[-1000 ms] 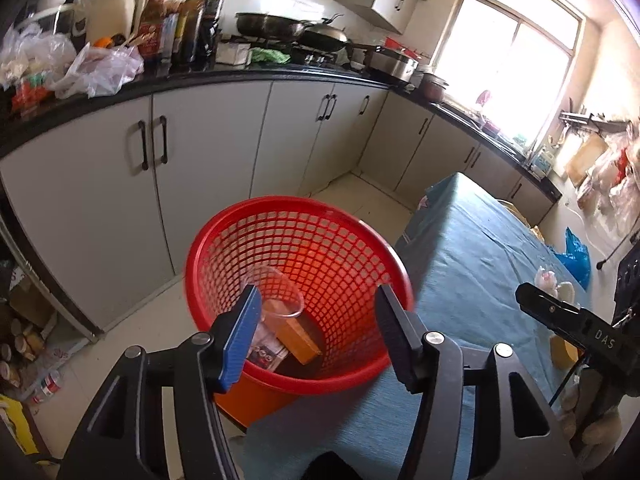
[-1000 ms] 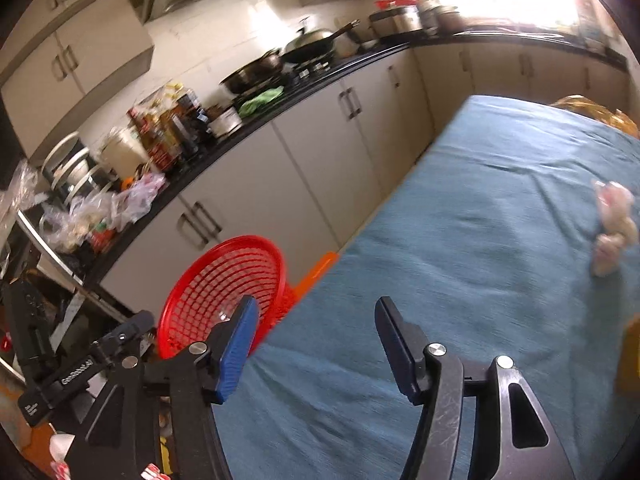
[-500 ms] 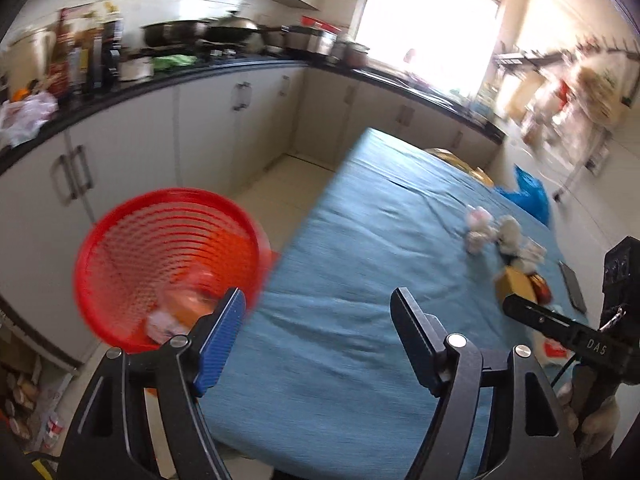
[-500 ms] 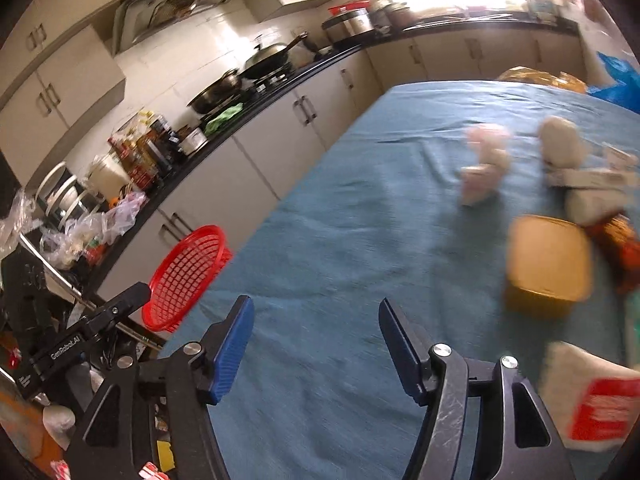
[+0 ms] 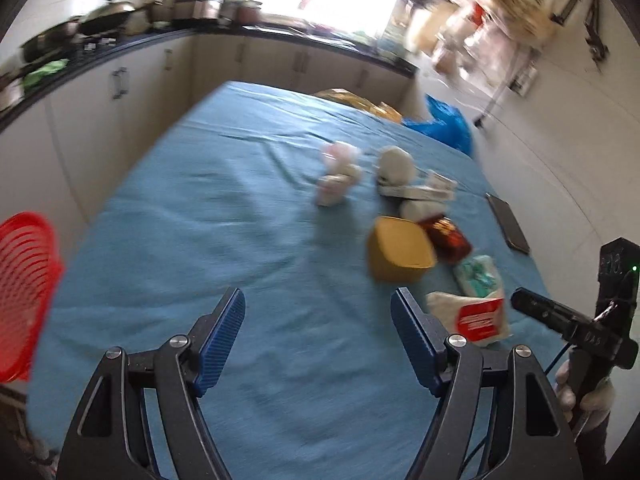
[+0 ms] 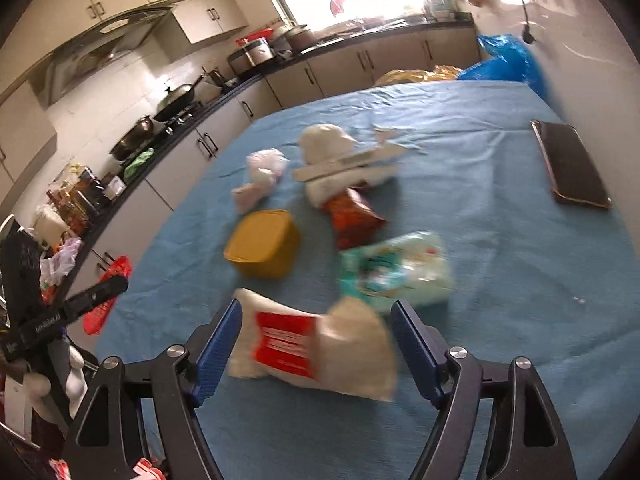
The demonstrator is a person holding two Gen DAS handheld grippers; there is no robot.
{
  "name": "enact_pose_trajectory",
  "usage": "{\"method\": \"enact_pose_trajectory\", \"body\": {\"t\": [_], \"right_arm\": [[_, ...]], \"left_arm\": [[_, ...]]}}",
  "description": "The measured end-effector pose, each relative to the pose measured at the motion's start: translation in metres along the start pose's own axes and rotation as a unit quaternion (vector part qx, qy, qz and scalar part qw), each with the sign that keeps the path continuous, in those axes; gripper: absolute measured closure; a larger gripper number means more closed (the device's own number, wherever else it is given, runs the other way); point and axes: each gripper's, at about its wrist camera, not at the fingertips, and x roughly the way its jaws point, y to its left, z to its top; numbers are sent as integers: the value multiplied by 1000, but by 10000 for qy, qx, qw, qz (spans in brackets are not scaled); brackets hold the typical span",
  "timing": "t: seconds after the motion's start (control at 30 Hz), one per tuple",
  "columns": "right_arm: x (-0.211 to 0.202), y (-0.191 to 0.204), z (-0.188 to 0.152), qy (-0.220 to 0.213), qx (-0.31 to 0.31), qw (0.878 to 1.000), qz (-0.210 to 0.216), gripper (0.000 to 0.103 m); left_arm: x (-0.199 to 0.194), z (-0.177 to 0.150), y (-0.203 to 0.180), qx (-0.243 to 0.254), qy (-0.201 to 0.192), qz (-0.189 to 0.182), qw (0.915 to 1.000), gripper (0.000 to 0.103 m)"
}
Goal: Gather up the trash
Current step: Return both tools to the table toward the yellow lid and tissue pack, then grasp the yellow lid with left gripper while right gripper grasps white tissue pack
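Trash lies on the blue tablecloth: a white packet with a red label, a green-white tissue pack, a yellow tub, a red-brown snack bag, crumpled tissues and white wrappers. My right gripper is open, with the red-label packet between its fingers. My left gripper is open and empty above bare cloth. The red basket stands off the table's left edge.
A dark phone lies at the table's right side. A blue plastic bag and a yellow bag sit at the far end. Kitchen cabinets and a cluttered counter run along the left.
Both grippers have swung right, away from the red basket and toward the trash pile. The right gripper now has the red-label packet between its open fingers.
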Motion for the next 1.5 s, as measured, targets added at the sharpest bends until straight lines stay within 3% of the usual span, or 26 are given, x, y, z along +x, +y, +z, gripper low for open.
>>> {"method": "enact_pose_trajectory", "body": {"t": [0.2,0.37,0.57,0.77,0.8,0.83,0.93,1.2,1.5], "right_arm": [[17,-17,2,192,93,9991,357,20],[34,-3,-5,572,-128,9957,715,20],[29,21,-34,1002,-678,9874,1023,20],[15,30,-49,1006,-963,9863,889,20],[12,29,-49,944,-1001,9876,759,20],[10,29,-48,888,-1032,9885,655,19],[5,27,-43,756,-1117,9900,408,18],[17,50,-25,629,-1616,9845,246,15],[63,72,-18,893,-2045,9748,-52,15]], "left_arm": [[51,25,-44,305,313,-254,9987,23],[82,37,-60,278,528,-341,9976,23],[110,39,-80,601,679,-76,9959,22],[126,38,-86,722,811,-50,9941,22],[127,39,-86,703,817,-10,9942,31],[126,39,-84,673,798,15,9945,36],[119,40,-74,458,737,-77,9962,36],[67,36,-46,88,362,-152,9992,36],[8,14,-20,44,-71,177,9998,36]]}}
